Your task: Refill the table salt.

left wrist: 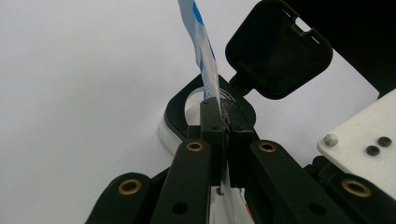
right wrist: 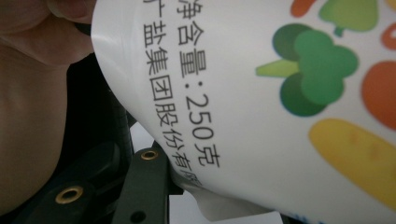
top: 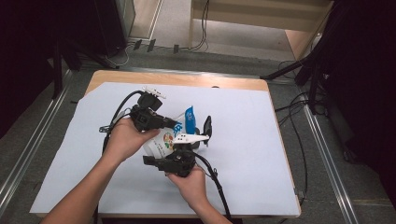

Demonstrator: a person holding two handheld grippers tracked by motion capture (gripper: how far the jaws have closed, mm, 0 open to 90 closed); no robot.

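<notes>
Salt bag (top: 164,140), 250 g pack, tilted over black-lidded jar (left wrist: 187,112): left tool (top: 173,122) clamped on its blue-white top edge, right tool (top: 194,140) gripping its body; risk: thin film slipping, salt spilling beside jar onto worktop (top: 243,140).

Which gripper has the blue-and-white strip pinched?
The left gripper: its jaws are shut on the blue-and-white strip. The right gripper holds the white container's body.
</notes>
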